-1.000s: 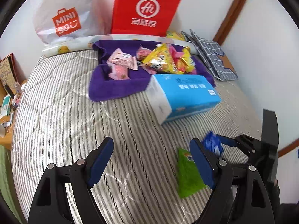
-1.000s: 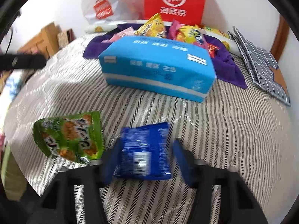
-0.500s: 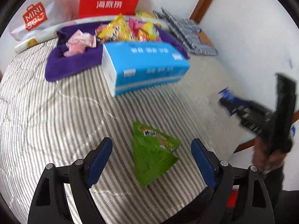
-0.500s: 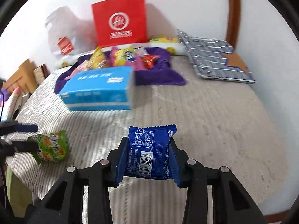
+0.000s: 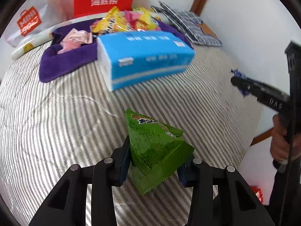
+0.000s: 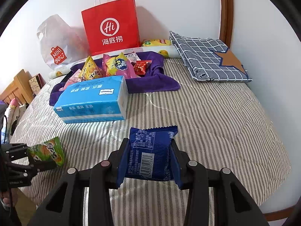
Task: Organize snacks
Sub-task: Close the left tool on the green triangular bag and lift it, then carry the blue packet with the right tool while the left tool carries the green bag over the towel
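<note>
Between the pads of the left gripper [image 5: 153, 163], whose jaws have just closed, sits the green snack packet [image 5: 154, 148], now pinched near the striped bed's [image 5: 56, 122] front edge and ready to lift. Right gripper [image 6: 148, 162] clamps the blue snack packet [image 6: 150, 154]. Only the right view shows the purple cloth's [image 6: 150, 82] far snacks and red bag [image 6: 111, 26] whole.

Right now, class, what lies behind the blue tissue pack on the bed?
Behind the blue tissue pack a purple cloth holds snack packets: yellow, pink, red. The pack covers the cloth's front part, so anything lying there cannot be seen.
</note>
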Action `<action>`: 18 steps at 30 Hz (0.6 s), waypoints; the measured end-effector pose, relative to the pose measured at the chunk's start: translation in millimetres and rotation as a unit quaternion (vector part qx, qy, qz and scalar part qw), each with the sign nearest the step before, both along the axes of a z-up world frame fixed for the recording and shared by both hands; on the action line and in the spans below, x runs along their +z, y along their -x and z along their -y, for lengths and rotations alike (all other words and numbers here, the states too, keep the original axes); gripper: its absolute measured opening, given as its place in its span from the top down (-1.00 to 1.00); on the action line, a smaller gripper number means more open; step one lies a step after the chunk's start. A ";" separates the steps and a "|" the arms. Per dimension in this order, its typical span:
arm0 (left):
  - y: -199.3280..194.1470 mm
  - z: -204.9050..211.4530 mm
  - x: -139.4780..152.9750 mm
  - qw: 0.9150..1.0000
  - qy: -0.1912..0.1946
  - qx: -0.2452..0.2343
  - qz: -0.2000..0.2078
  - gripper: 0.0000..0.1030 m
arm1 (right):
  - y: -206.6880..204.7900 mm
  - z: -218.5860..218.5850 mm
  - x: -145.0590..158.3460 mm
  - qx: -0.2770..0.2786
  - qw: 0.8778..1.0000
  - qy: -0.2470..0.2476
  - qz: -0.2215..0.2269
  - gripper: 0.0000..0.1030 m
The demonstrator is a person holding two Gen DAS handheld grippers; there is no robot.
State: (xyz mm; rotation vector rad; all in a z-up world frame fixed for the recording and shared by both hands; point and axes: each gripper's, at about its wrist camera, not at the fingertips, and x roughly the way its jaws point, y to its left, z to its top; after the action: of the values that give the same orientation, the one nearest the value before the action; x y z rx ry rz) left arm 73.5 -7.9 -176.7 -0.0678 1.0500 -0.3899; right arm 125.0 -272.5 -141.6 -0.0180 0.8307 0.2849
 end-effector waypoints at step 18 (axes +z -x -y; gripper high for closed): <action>-37.2 -34.2 50.5 0.997 0.055 0.050 0.020 0.19 | -33.6 -38.2 21.9 0.019 1.000 -0.022 0.002 0.26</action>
State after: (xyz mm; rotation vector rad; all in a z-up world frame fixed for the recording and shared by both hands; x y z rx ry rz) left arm 110.7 26.3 -126.3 -0.2091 0.9803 -0.3555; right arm 158.6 -234.3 -119.7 0.0081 0.8208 0.3383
